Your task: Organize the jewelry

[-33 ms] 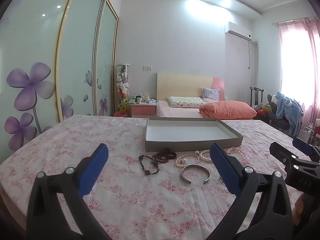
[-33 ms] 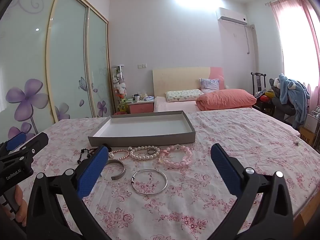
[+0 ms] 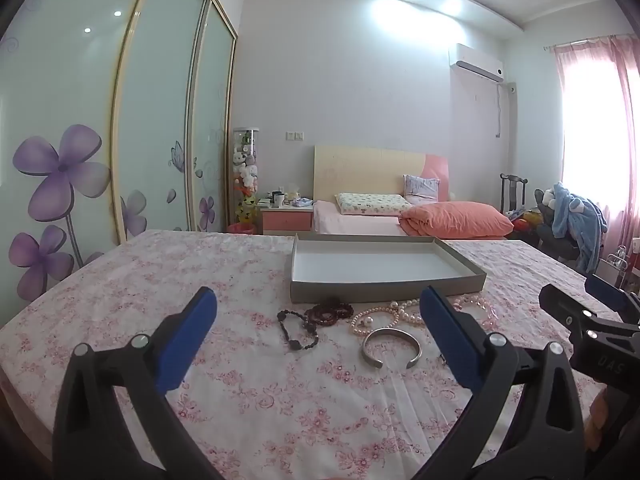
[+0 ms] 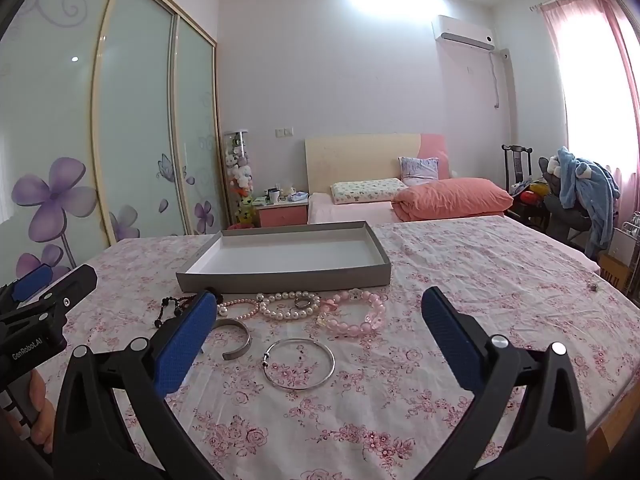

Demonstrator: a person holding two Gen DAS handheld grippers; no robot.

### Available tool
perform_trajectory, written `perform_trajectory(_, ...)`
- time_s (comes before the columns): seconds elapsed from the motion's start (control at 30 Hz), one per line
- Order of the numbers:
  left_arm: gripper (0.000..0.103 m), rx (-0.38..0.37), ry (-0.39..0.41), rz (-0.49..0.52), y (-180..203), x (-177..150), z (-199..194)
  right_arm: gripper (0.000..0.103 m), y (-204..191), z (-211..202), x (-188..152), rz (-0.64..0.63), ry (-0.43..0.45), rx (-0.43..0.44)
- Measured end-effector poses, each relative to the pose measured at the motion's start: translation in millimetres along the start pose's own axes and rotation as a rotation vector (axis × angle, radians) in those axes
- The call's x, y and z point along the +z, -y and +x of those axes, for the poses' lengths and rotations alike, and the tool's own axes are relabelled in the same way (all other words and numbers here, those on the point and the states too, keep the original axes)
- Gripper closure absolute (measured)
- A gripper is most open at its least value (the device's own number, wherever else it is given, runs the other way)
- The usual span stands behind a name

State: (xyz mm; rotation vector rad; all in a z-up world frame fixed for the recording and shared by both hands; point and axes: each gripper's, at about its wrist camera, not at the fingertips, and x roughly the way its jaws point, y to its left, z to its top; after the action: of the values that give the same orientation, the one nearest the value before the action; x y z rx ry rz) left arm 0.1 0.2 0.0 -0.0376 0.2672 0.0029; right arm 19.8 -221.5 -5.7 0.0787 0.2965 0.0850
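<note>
An empty grey tray with a white floor (image 3: pixel 384 292) (image 4: pixel 280 278) stands on the floral cloth. In front of it lie a dark bead string (image 3: pixel 298 330), a dark red bead bracelet (image 3: pixel 330 313), pearl strands (image 3: pixel 390 314) (image 4: pixel 280 306), an open silver cuff (image 3: pixel 391 346) (image 4: pixel 236 338), a thin silver bangle (image 4: pixel 299 363), a pink bead bracelet (image 4: pixel 356 314) and a small ring (image 4: pixel 302 302). My left gripper (image 3: pixel 318 336) is open and empty, short of the jewelry. My right gripper (image 4: pixel 316 336) is open and empty above the bangle.
The floral cloth covers a table (image 4: pixel 480 280). A small metal piece (image 4: pixel 594 286) lies near its right edge. Behind are a bed with an orange quilt (image 3: pixel 456 220), a nightstand (image 3: pixel 286 218), sliding wardrobe doors (image 3: pixel 120 120) and a chair with blue clothing (image 4: pixel 584 188).
</note>
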Motion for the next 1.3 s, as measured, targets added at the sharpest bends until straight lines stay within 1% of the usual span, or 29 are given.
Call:
perform_trajectory(0.77,0.004,-0.001,-0.007,0.004,3,0,-1,0.002,0,1,0,-0.003,0.0,-0.003)
perform_trajectory(1.3,0.004,-0.002,-0.006,0.006,-6,-5,-10,0.002,5,1,-3,0.002,-0.006,-0.002)
